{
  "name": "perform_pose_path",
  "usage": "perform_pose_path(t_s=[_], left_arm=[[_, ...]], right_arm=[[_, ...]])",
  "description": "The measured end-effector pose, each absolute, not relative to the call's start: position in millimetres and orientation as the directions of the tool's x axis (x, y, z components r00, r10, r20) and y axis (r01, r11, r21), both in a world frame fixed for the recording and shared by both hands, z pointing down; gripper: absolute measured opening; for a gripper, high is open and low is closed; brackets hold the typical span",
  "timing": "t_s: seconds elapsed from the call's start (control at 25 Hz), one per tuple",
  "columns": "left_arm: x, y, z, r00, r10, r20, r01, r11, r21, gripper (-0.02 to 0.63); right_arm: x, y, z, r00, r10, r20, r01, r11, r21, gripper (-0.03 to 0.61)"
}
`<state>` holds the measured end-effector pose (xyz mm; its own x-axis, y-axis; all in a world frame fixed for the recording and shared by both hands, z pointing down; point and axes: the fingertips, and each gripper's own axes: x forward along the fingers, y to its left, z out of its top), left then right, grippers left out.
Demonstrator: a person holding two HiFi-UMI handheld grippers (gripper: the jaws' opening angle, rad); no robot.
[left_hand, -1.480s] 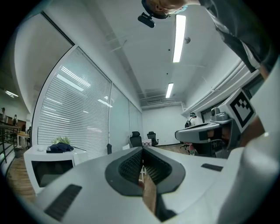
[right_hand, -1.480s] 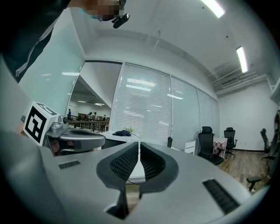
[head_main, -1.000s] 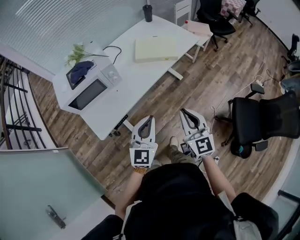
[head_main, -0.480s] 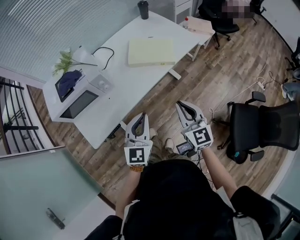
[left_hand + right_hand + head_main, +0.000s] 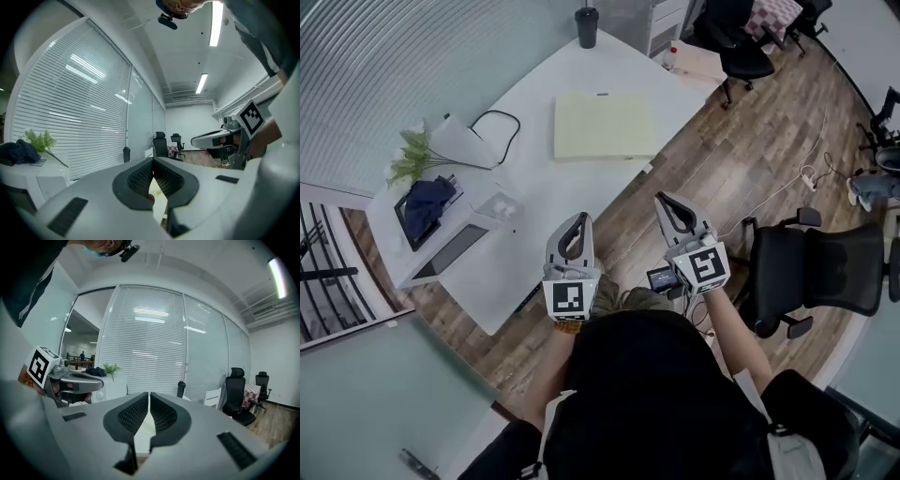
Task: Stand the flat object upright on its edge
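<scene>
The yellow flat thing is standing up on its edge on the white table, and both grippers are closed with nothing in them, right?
Not quite. The yellow flat thing lies flat on the white table, as the head view shows. The left gripper and the right gripper are indeed closed with nothing in them.

left tool (image 5: pixel 578 220): moved forward, tip now at the surface's (image 5: pixel 534 197) near edge
right tool (image 5: pixel 666 200): moved forward alongside
</scene>
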<state>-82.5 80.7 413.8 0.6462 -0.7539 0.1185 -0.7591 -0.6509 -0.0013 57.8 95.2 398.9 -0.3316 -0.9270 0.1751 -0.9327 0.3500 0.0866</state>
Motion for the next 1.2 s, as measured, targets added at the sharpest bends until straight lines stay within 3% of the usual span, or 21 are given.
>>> perform_pose_path(t_s=[0.4, 0.8, 1.08, 1.2], left_arm=[[-58.7, -13.2, 428.4, 0.618, -0.766, 0.177, -0.777, -0.629, -0.012, 0.006], [-15.3, -98.1, 468.7, 0.385, -0.866, 0.319, -0.907, -0.419, -0.044, 0.006], [-30.4, -138.1, 512.1, 0.304, -0.84, 0.449, -0.937, -0.348, -0.017, 0.008], [-39.3, -155.3, 535.2, 0.317, -0.803, 0.505, -0.933, -0.361, 0.012, 0.1]], right_arm=[[106.0, -4.9, 417.0, -0.337, -0.92, 0.199, -0.934, 0.354, 0.055, 0.009], [168.2, -113.4, 484.2, -0.532, -0.802, 0.272, -0.84, 0.54, -0.051, 0.009], [194.9, -154.0, 535.3, -0.539, -0.748, 0.388, -0.834, 0.539, -0.119, 0.009], [201.0, -161.8, 553.0, -0.524, -0.739, 0.423, -0.846, 0.51, -0.157, 0.009]])
